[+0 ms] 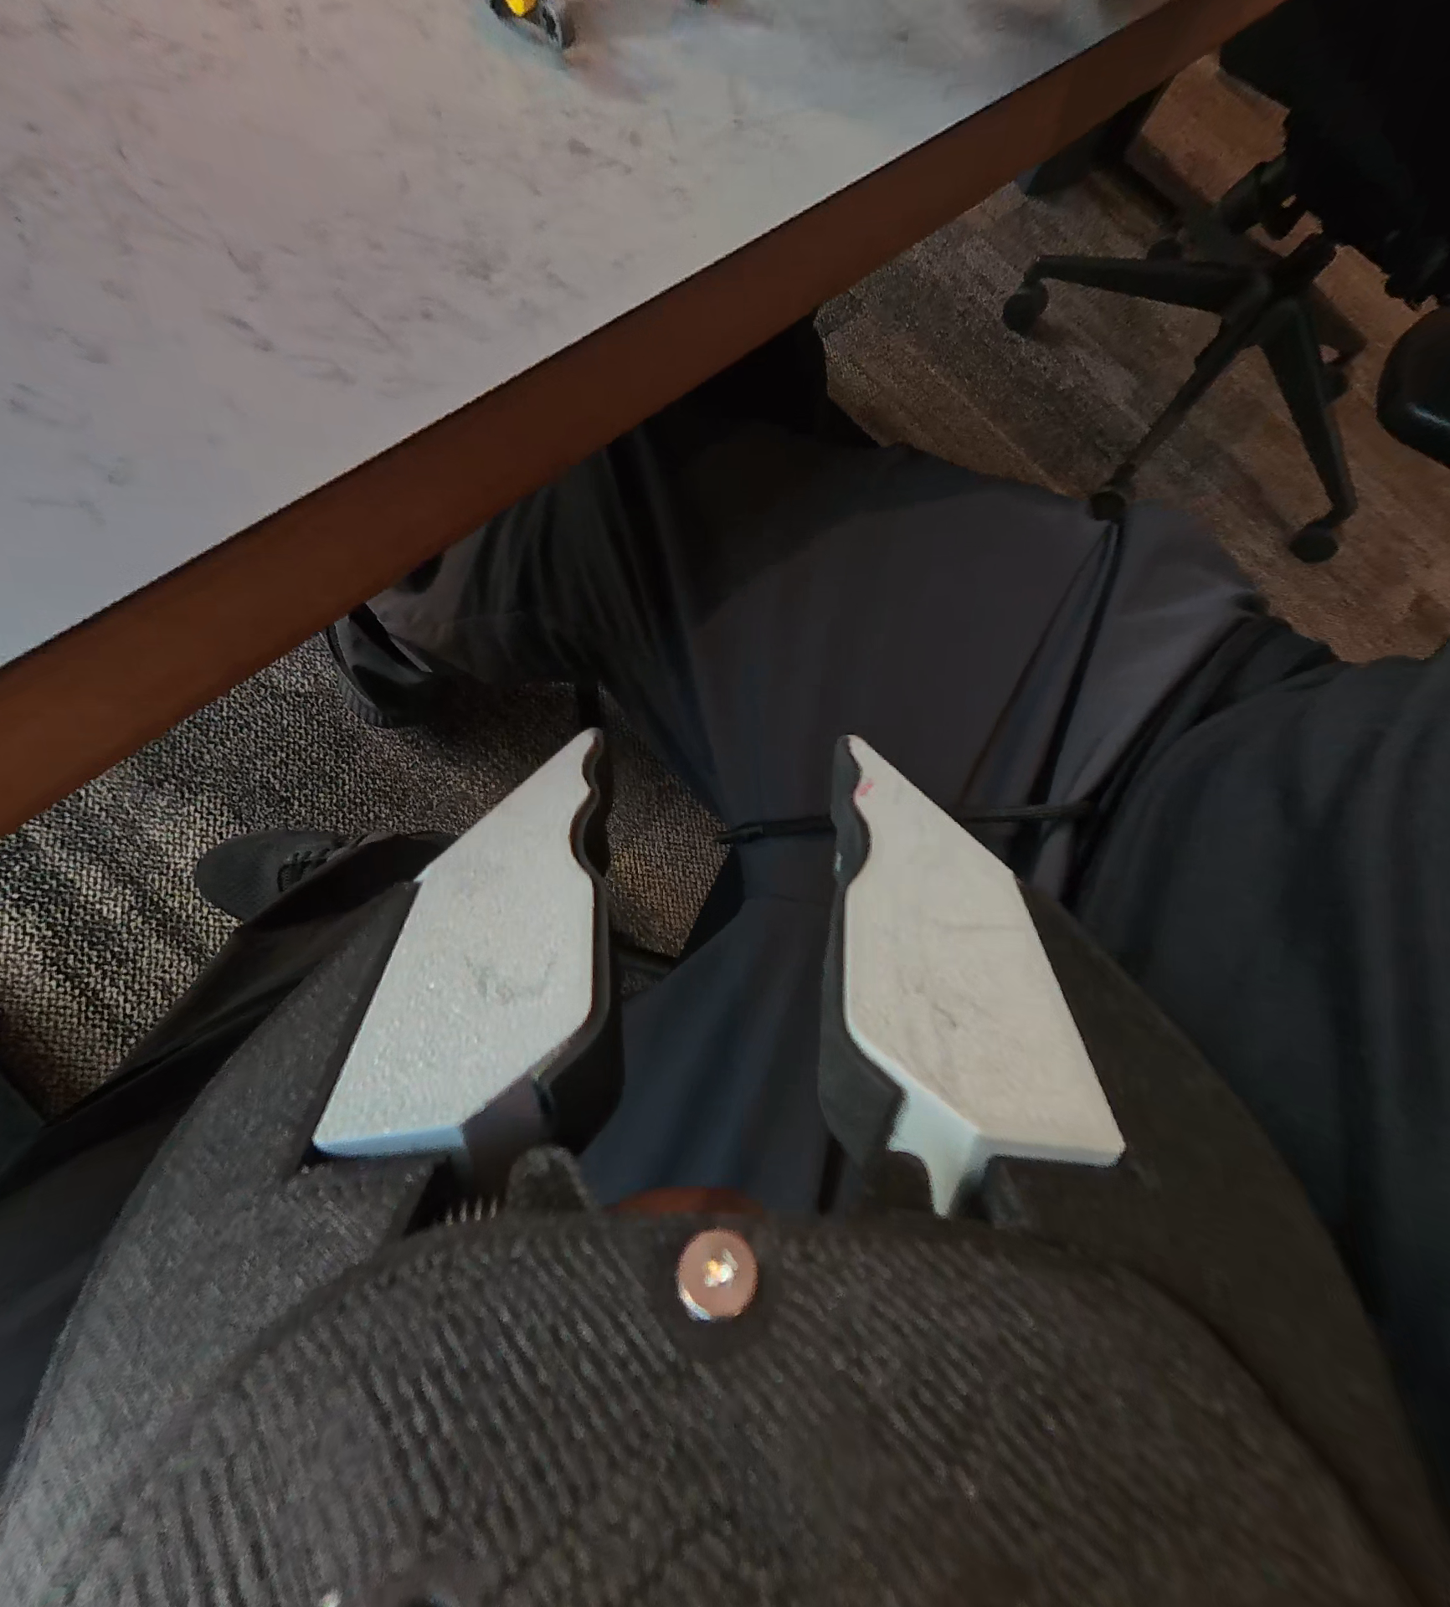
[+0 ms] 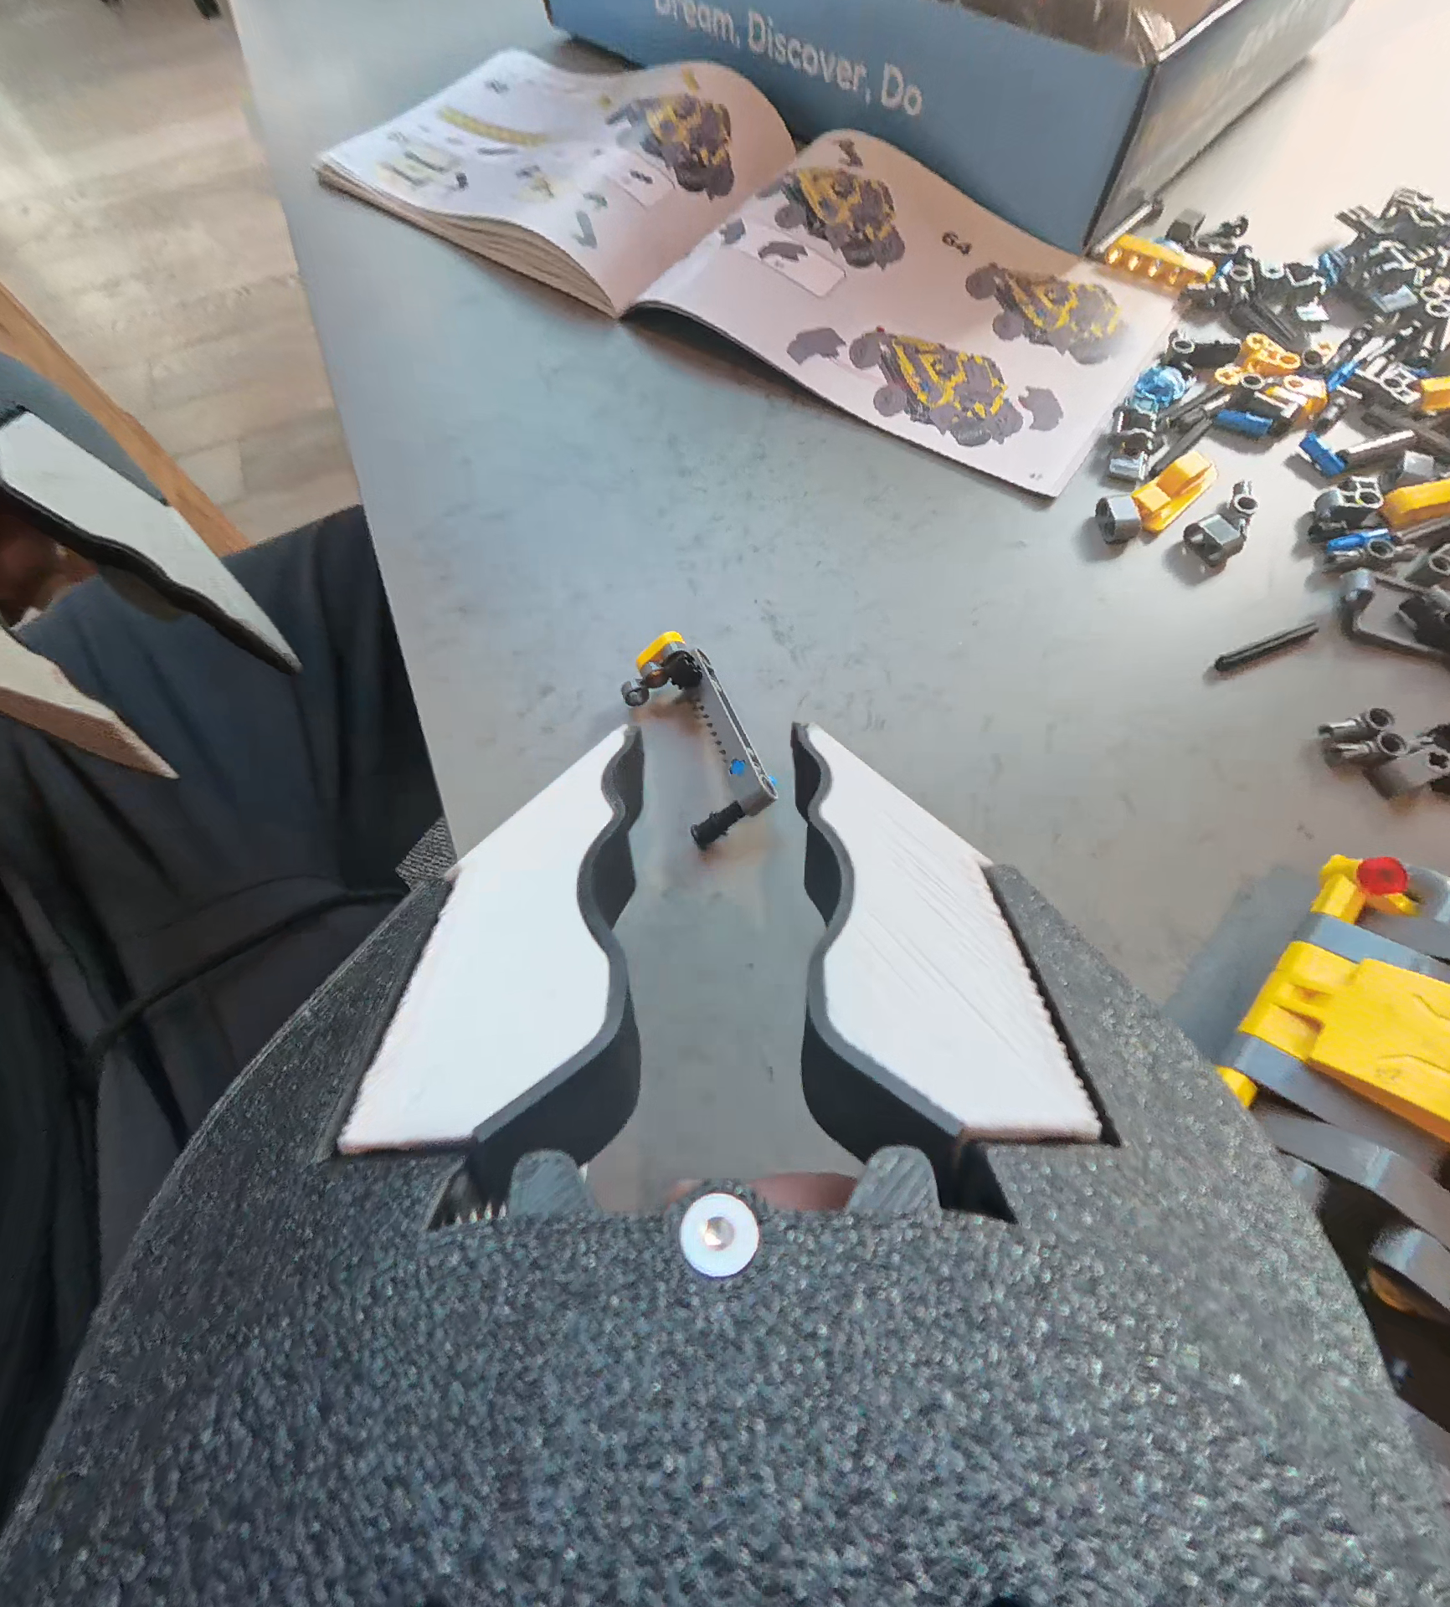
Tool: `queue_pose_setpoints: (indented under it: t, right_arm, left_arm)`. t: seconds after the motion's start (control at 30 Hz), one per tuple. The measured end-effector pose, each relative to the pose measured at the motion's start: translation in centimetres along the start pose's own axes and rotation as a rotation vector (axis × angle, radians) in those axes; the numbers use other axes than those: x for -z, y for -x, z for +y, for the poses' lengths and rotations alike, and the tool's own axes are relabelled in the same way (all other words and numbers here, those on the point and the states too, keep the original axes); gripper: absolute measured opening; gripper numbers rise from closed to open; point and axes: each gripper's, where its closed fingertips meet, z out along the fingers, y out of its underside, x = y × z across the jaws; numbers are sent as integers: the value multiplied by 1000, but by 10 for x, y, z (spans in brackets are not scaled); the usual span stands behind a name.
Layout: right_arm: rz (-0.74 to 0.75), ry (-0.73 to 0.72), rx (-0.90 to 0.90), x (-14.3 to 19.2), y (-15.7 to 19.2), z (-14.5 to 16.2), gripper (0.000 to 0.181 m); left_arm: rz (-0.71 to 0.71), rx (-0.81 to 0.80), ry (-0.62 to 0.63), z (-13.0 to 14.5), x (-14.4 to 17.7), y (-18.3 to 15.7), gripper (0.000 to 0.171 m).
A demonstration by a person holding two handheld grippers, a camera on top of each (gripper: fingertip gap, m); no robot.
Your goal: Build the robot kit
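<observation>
A grey, marble-patterned table (image 1: 226, 287) with a dark brown edge fills the far left of the left wrist view. Beneath it lies speckled grey carpet (image 1: 139, 896). Far right stands a black office chair base (image 1: 1226, 348) on castors. The right wrist view shows pale wood flooring (image 2: 121, 200) on the far left, brightly lit.

Grey table (image 2: 530, 487) (booklet (image 2: 704, 252), bricks (image 2: 1356, 417))

Matt grey table (image 2: 530, 522), paper booklet (image 2: 704, 217)
</observation>
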Motion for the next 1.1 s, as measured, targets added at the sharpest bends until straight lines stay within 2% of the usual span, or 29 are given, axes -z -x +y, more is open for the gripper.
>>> queue_pose_setpoints:
  t: [0.5,0.67,0.83,1.1]
  right_arm:
    - [-66,-7,-12,-4,4,2,35]
    - [-76,-38,-4,0,6,-1,35]
    - [-98,36,27,2,10,13,37]
    - [-17,129,112,-14,6,22,14]
  left_arm:
    - [-31,-22,5,2,0,8,45]
    - [-50,-13,-35,-8,3,12,43]
    - [-92,-7,-75,-17,11,15,40]
    - [-91,13,-83,-18,7,15,37]
